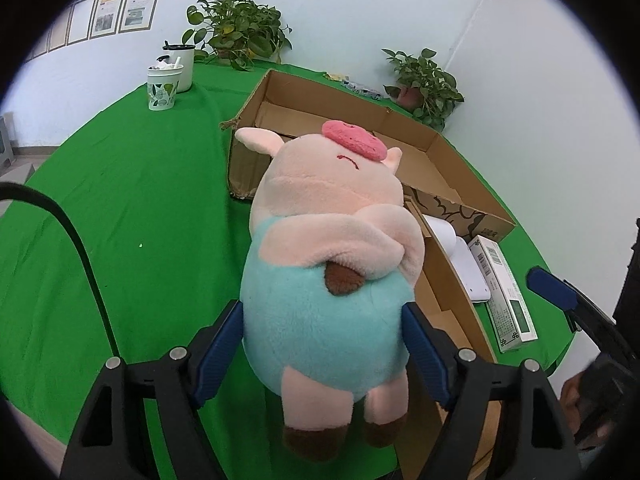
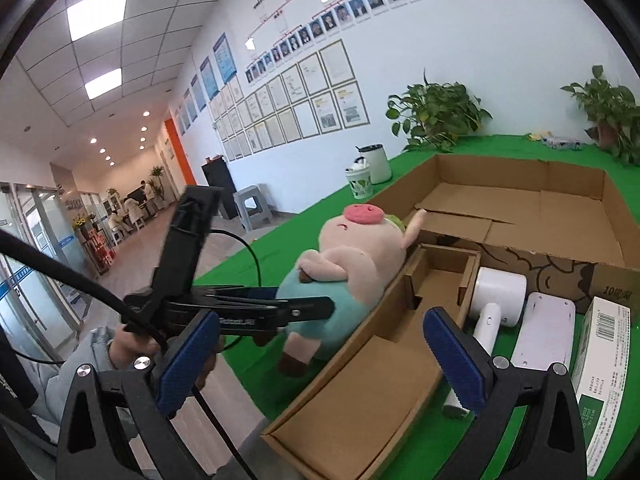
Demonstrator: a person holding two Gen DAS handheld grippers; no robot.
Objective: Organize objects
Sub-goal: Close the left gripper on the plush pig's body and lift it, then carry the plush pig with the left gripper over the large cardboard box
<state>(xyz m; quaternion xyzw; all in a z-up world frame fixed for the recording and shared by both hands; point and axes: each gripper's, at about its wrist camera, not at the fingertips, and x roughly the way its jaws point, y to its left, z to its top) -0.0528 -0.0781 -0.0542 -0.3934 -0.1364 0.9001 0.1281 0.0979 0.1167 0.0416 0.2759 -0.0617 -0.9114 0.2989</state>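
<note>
The plush pig (image 1: pixel 324 280) lies on its back on the green-covered bench (image 1: pixel 132 208), its teal belly clamped between the blue pads of the left gripper (image 1: pixel 324 344), snout toward 12 o'clock and its side against the small open cardboard box (image 2: pixel 380 364). At 1 o'clock sits the large shallow carton (image 1: pixel 420 148); at 3 o'clock lie a white dryer (image 2: pixel 496 296), a flat white device (image 2: pixel 540 328) and a green-and-white packet (image 1: pixel 504 292), with cups (image 1: pixel 162 84) and potted plants (image 1: pixel 240 32) beyond. The right gripper (image 2: pixel 320 356) hangs tilted downward over the small box, wide and empty, while a sleeved hand (image 2: pixel 132 344) holds the left one.
</note>
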